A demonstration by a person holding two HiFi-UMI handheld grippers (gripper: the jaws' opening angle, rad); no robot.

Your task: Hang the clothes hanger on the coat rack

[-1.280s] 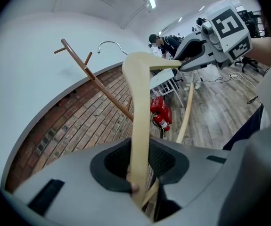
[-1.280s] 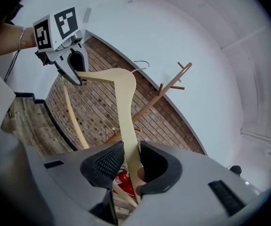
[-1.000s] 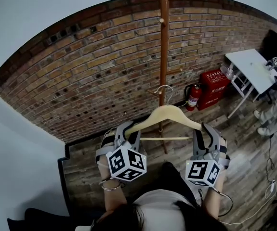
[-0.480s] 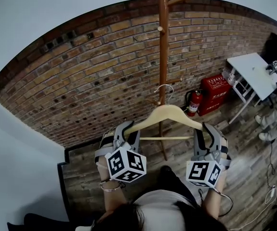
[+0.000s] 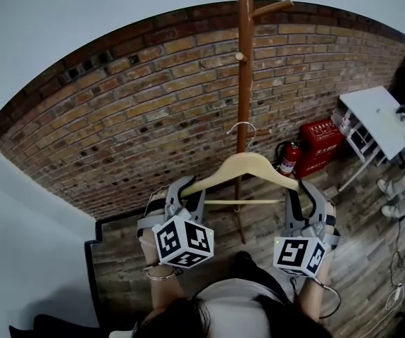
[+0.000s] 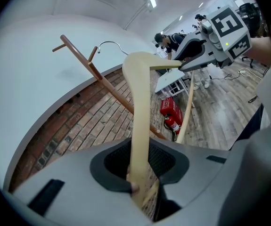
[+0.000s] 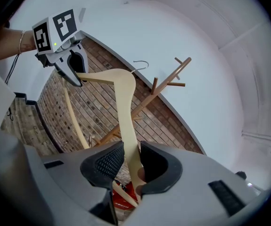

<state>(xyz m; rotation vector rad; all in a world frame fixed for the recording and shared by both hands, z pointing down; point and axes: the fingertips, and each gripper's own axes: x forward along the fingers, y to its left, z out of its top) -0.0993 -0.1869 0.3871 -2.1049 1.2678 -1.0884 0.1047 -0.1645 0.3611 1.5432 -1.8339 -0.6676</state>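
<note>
The only writing in reach of your eyes is the white lettering on the red box [image 5: 320,138] at the foot of the brick wall [image 5: 132,118], and it is too small to read. The fire extinguisher [image 5: 287,159] just beside the box shows no label you could make out. The cubes on your two tools carry black-and-white square patterns, no words.

You hold the hanger [image 5: 241,166] level in front of you, one end in each tool. Your left gripper [image 5: 187,189] is clamped on the left end of the wooden bar, and your right gripper [image 5: 301,191] is clamped on the right end. In each gripper view the pale wood runs straight up between the dark pads.

The coat rack [image 5: 244,62] stands directly ahead, against the brick. From the head view the hanger's metal hook [image 5: 243,127] lies across the rack's pole. The gripper views show it in the air near the upper pegs, resting on none of them. One long peg [image 5: 272,7] sticks out to the right near the top, and a short knob [image 5: 239,57] sits lower on the pole.

Off to your right stands a white table [image 5: 378,111], with a person's legs [image 5: 399,189] beside it. A cable [image 5: 397,273] trails over the wooden floor [image 5: 371,238].
</note>
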